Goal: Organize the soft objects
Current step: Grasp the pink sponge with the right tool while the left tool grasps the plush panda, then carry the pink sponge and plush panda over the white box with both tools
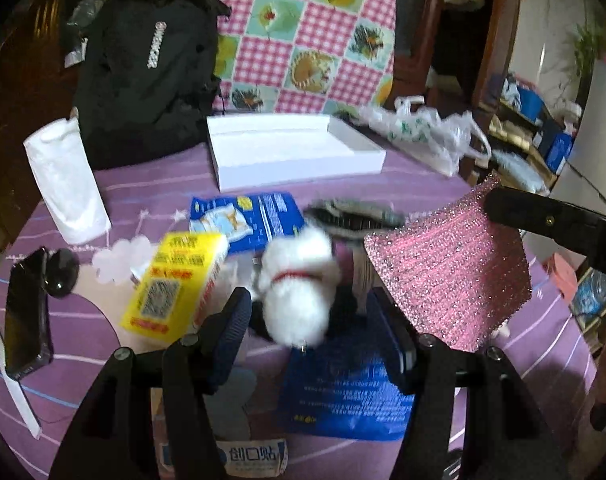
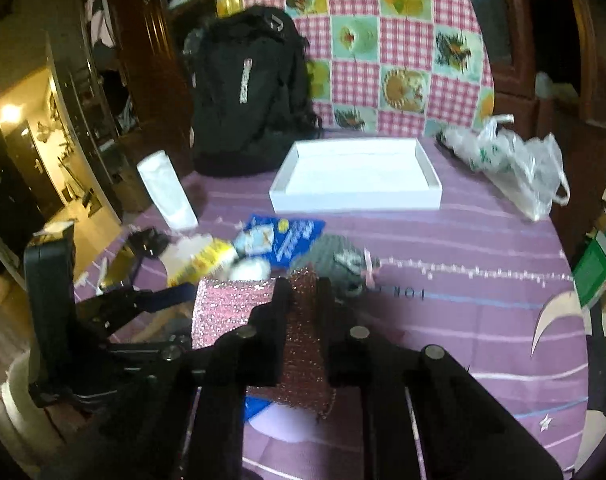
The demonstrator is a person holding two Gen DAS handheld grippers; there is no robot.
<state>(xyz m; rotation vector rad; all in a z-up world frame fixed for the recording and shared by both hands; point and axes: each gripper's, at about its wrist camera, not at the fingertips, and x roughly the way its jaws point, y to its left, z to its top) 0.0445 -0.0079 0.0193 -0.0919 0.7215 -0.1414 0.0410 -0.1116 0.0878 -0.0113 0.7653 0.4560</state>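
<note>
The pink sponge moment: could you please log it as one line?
right gripper: shut on pink sponge, lifted | left gripper: open around white plush | white tray: nothing visible inside

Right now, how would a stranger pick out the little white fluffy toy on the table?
Start at the black backpack, come forward past the white tray to the clutter. The white plush toy sits between the open left gripper's fingers, the only furry white thing, with a red collar.

Glittery pink sponge (image 1: 451,280), white plush toy (image 1: 299,284), purple striped tablecloth (image 2: 483,240).
</note>
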